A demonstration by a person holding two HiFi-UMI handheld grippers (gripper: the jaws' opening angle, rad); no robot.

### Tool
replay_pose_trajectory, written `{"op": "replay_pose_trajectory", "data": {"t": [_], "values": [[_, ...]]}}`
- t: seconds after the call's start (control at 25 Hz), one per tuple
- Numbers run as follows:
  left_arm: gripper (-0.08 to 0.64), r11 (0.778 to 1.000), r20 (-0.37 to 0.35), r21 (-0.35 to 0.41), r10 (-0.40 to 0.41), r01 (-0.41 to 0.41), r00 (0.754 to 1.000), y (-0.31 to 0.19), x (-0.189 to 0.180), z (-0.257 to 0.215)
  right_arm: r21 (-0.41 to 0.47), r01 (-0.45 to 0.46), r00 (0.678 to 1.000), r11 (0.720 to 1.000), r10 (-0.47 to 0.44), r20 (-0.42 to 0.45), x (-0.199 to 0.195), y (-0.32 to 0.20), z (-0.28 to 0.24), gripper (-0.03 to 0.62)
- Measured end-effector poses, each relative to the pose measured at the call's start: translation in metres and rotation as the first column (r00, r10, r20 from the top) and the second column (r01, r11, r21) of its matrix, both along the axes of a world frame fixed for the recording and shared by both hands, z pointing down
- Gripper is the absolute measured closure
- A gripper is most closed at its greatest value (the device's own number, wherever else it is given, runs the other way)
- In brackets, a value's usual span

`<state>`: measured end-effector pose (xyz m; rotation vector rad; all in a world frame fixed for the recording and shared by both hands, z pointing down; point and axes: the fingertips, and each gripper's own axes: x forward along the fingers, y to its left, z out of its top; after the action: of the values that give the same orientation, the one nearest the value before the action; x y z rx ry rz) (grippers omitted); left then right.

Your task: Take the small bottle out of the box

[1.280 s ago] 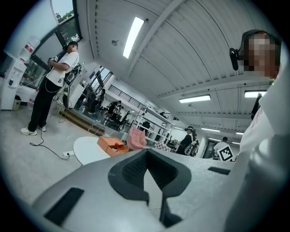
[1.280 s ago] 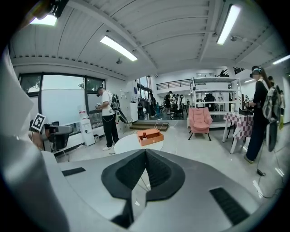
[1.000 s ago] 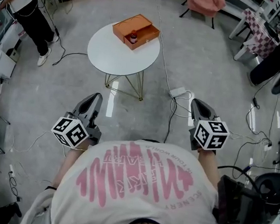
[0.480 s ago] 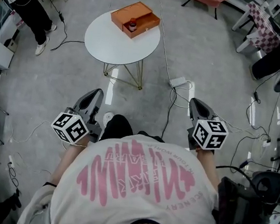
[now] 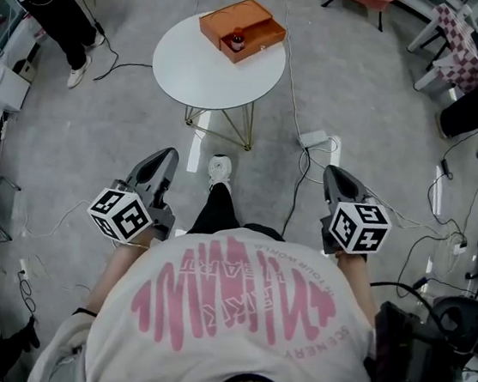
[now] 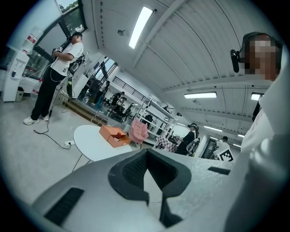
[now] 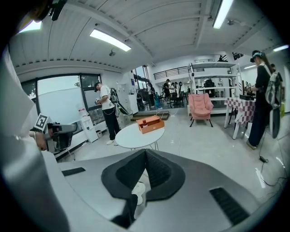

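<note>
Evidently the small bottle (image 5: pixel 237 38) is being left untouched in the box (image 5: pixel 258 24) on the table (image 5: pixel 203 73), upper middle of the frame, while the left gripper (image 5: pixel 161 162) and right gripper (image 5: pixel 336 179) are being held closed, empty, well apart below.

A round white table (image 5: pixel 203 76) stands on thin gold legs (image 5: pixel 222 128) on the grey floor (image 5: pixel 105 152). A cable (image 5: pixel 291 101) runs past its edge to a white power strip (image 5: pixel 313 139), and more cables (image 5: pixel 420 227) (a fair tangle) lie off to the right. A person (image 5: pixel 54 7) in a white top and black trousers stands left of the table. Beyond it sits a pink armchair (image 7: pixel 200 103), with a checked table (image 7: pixel 240 105) to its right and a second person (image 7: pixel 263 99), wearing a backpack, just beside that. Strip lights (image 7: pixel 108 40) run along the ceiling.
</note>
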<state>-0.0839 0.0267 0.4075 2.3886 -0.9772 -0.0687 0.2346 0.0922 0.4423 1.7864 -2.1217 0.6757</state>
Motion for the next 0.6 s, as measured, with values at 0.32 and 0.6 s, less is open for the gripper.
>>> {"op": "replay_pose_trajectory", "data": {"t": [0.32, 0.6], "values": [[0.552, 1.0, -0.013, 0.0, 0.014, -0.014, 1.0, -0.048, 0.01, 0.0, 0.0, 0.021, 1.0, 1.0, -0.021, -0.01, -0.004, -0.046, -0.001, 0.588], [0.552, 0.999, -0.016, 0.007, 0.035, -0.035, 0.999, -0.119, 0.023, -0.001, -0.008, -0.019, 1.0, 1.0, 0.019, 0.0, 0.014, -0.107, 0.003, 0.588]]}}
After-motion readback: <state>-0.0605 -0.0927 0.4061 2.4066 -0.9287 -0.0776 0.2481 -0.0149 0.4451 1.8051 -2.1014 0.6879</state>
